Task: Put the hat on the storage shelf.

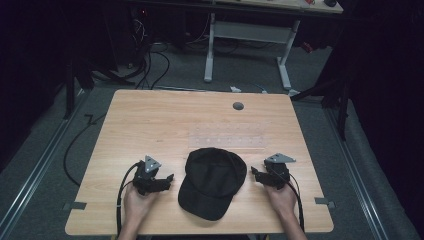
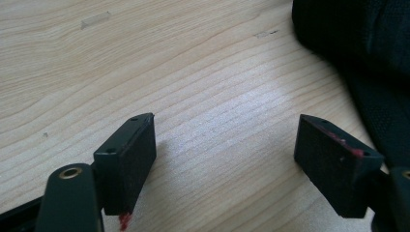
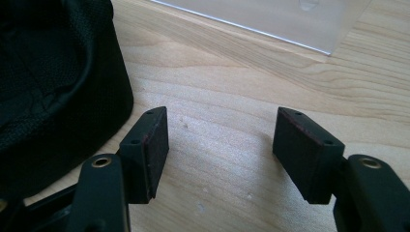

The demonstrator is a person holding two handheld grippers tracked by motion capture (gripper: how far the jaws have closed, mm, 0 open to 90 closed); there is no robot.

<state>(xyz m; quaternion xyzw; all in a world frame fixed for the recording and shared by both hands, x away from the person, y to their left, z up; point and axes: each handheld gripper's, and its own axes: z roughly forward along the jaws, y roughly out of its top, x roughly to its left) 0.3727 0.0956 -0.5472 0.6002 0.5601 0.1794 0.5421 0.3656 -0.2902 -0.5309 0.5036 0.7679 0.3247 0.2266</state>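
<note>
A black baseball cap (image 1: 212, 181) lies on the wooden table (image 1: 150, 120), its brim toward the near edge. My left gripper (image 1: 171, 177) rests just left of it, held in a hand, jaws open over bare wood. In the left gripper view my left gripper (image 2: 225, 145) has the cap (image 2: 367, 53) at the upper right, beside the right jaw. My right gripper (image 1: 253, 171) sits just right of the cap, also open. In the right gripper view my right gripper (image 3: 220, 137) has the cap (image 3: 53, 82) at the left and nothing between the jaws.
A clear plastic sheet (image 1: 229, 136) lies flat behind the cap; its corner (image 3: 290, 19) is ahead of the right gripper. A round grey grommet (image 1: 238, 106) is near the far edge. A white desk frame (image 1: 247, 45) and cables lie on the floor beyond.
</note>
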